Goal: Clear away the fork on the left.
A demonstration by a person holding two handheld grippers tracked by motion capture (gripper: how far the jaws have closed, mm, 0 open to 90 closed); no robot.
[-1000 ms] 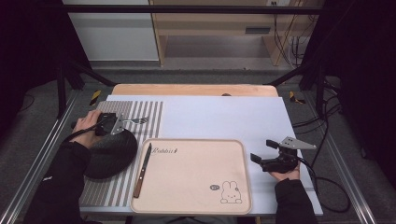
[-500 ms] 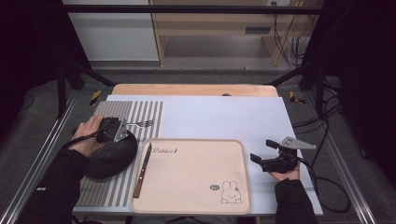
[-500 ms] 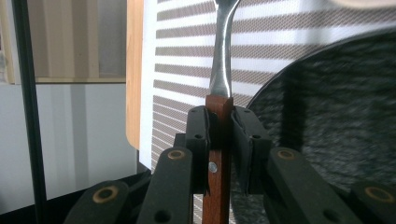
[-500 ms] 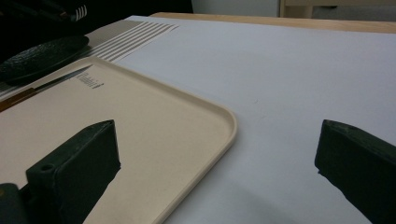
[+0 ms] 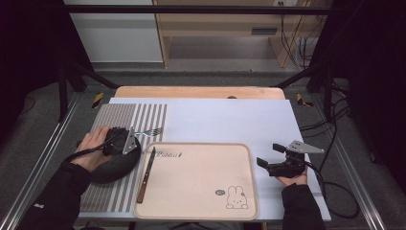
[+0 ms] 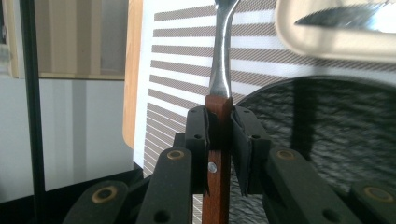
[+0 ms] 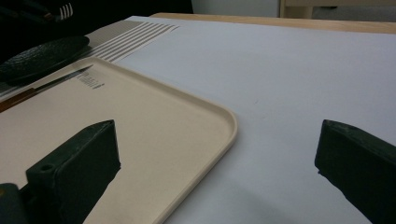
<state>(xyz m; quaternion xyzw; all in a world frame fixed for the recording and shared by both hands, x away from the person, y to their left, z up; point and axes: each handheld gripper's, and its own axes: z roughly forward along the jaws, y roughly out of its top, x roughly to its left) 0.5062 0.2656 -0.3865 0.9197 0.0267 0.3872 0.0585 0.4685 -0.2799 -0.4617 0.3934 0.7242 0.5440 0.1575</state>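
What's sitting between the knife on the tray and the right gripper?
In the high view, nothing but bare tray surface with its rabbit print lies between the knife and the right gripper, plus some white table cover.

Lab recording rig: black frame (image 5: pixel 72 76), trailing cables (image 5: pixel 330 110)

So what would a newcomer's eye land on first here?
Probably the left tool shut on a wooden-handled fork, held above the black plate at the table's left. Next, the beige rabbit tray front and centre, a knife along its left edge.
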